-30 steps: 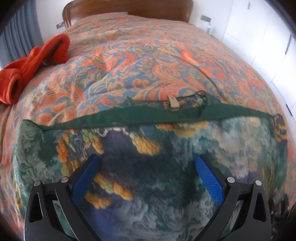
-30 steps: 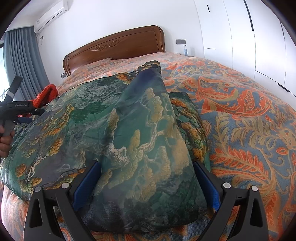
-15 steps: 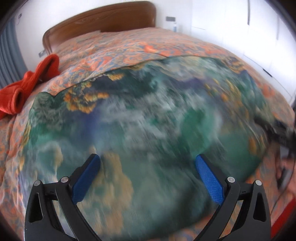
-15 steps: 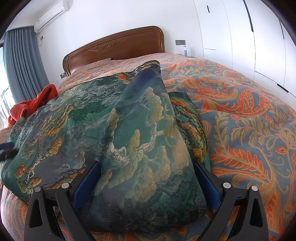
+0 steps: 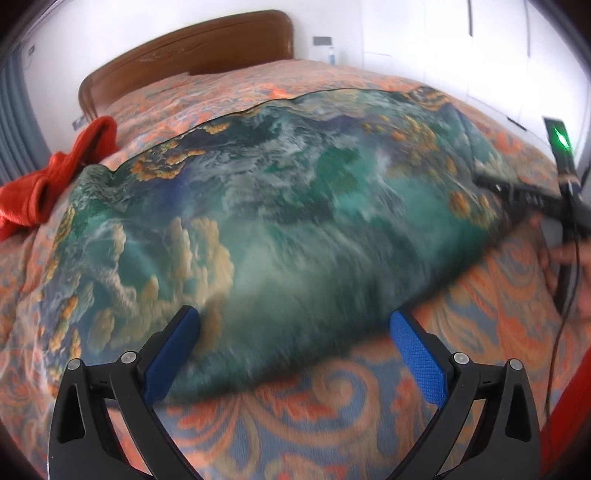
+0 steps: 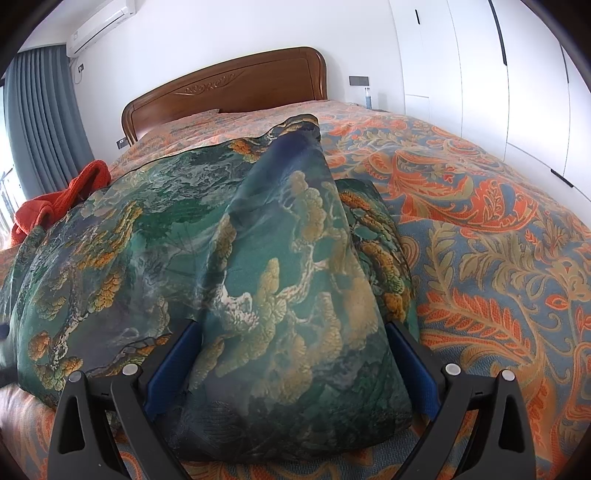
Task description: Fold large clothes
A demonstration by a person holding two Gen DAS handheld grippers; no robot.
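Left wrist view: left gripper [image 5: 291,332] hangs with its blue pads spread wide, nothing between them, just over the near edge of a green printed garment [image 5: 280,206]. Garment lies spread flat on the bedspread [image 5: 332,417], orange and blue paisley pattern. Nearest part of the cloth is motion-blurred. Red clothing [image 5: 55,173] is bunched at the far left, touching the garment's corner. Wooden headboard [image 5: 192,51] stands at the back. At the right edge the other tool shows, black, with a green light, and a hand [image 5: 565,266] on it; some white lettering on its body is too blurred to read.

Right wrist view: right gripper [image 6: 291,347] has its fingers wide apart, and a raised fold of the garment [image 6: 280,266] fills the gap between them, cloth touching both pads; a firm pinch cannot be told. Fold runs away from the camera towards the headboard [image 6: 229,92]. Rest of the garment lies flat to the left. Red clothing [image 6: 62,199] sits at far left. Air conditioner [image 6: 99,22] is on the wall upper left, curtain [image 6: 40,122] below it, white cupboards [image 6: 480,74] on the right. No readable writing anywhere.
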